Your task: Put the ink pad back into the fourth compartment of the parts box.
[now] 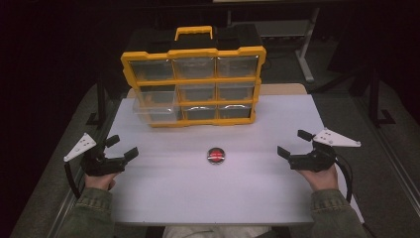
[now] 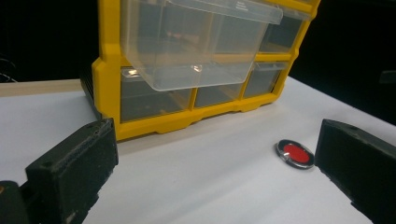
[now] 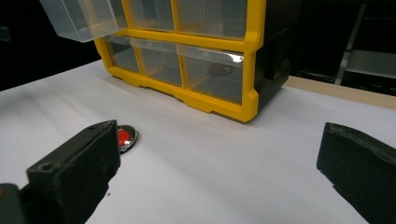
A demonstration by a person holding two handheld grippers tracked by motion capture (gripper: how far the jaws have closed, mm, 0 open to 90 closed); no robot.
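Both sets of my fingers stand wide and hold nothing: the left gripper (image 1: 122, 148) hovers at the left edge of the tabletop (image 1: 163, 193), the right gripper (image 1: 295, 143) at its right edge. Between them, well apart from either, the small round red disc (image 1: 216, 155) with its shiny rim lies flat on the white surface. Beyond it stands the yellow organizer (image 1: 193, 87), and its clear drawer (image 1: 151, 106) on the left side is pulled out; it looks empty, though the plastic is hard to read. By my judgement the drawer's opening is done, while picking up the disc, dropping it in and closing the drawer are all left.
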